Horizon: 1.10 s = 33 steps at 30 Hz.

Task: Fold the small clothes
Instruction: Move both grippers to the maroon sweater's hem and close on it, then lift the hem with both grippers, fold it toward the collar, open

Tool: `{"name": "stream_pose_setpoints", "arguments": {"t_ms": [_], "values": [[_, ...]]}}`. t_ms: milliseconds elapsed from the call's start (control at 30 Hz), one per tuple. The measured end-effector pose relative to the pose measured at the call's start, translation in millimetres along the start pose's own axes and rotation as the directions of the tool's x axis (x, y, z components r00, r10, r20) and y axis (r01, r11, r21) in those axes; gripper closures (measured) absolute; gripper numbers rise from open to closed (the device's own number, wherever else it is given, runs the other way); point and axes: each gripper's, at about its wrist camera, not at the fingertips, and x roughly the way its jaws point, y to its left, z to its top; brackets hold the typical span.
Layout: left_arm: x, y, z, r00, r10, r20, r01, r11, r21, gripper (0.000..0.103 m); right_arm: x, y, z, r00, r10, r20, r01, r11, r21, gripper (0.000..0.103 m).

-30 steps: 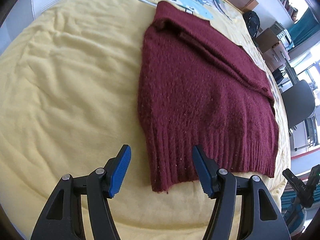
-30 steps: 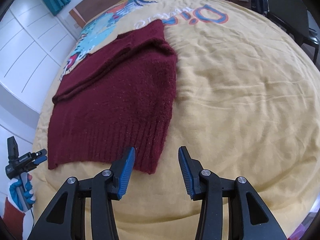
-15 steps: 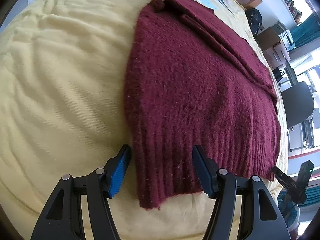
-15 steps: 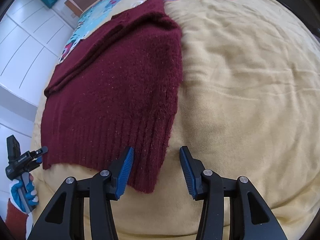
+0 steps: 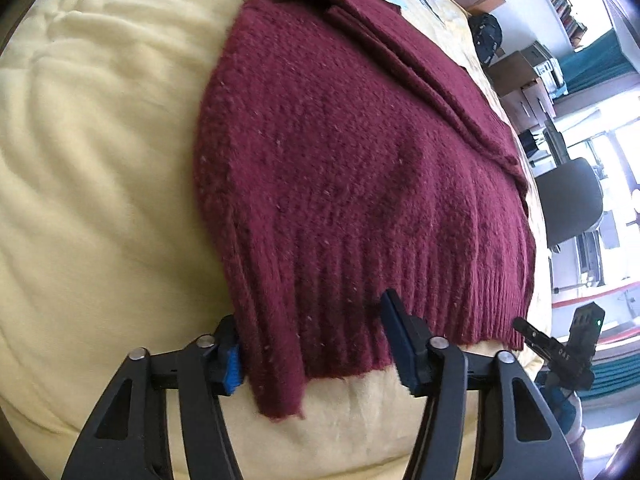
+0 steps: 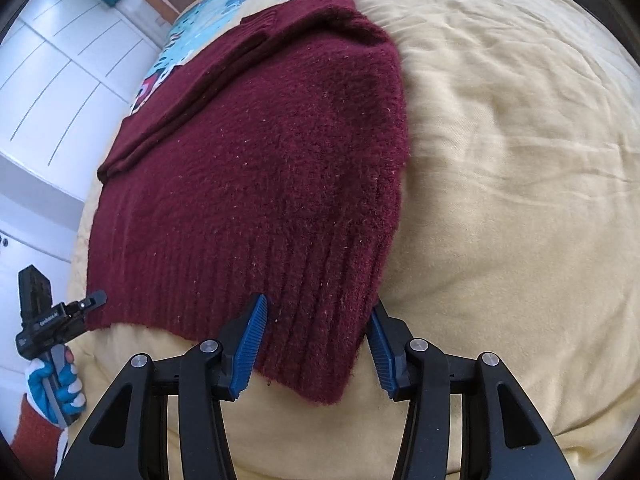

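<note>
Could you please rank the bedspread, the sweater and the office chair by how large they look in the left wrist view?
1. bedspread
2. sweater
3. office chair, though it stands farther away, so its true size is unsure.

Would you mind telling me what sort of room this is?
Probably a bedroom: a maroon sweater lies on a bed with a yellow printed cover, white cupboards alongside, and an office chair nearby.

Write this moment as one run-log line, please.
step: grab hem corners | left tool: closing over sweater corner | right tool: open around other corner | sweater: flat on yellow blanket
</note>
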Motion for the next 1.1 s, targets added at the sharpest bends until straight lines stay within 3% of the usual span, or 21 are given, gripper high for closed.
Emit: {"name": "stream_pose_setpoints", "arguments": {"t_ms": [333, 633, 700, 800, 1100], "values": [[-3.2, 9.8, 1.0, 0.999, -0.040, 0.004, 0.040, 0.999, -0.032, 0.072, 0.3, 1.6, -0.6, 1.000, 0.013, -0.010, -0.013, 1.000, -0.004, 0.058], [-0.4, 5.4, 1.8, 1.000, -0.026, 0.012, 0.027, 0.999, -0.039, 0.083, 3.8, 11.1, -3.2, 0.999, 0.042, -0.024, -0.042, 0.999, -0.009, 0.073], [0.2, 1.5, 1.7, 1.000, -0.022, 0.015, 0.022, 0.999, -0.036, 0.089, 3.5, 11.1, -3.4, 0.998, 0.056, -0.025, -0.056, 0.998, -0.004, 0.082], [-1.4, 0.5, 0.4, 0.999, -0.024, 0.022, 0.025, 0.999, -0.038, 0.092, 1.6, 10.5, -4.0, 0.997, 0.077, -0.020, -0.077, 0.997, 0.004, 0.088], [-10.6, -9.4, 4.6, 0.998, -0.035, 0.053, 0.036, 0.999, -0.017, 0.094, -20.2, 3.8, 1.0, 0.993, 0.113, 0.025, -0.113, 0.994, -0.005, 0.091]]}}
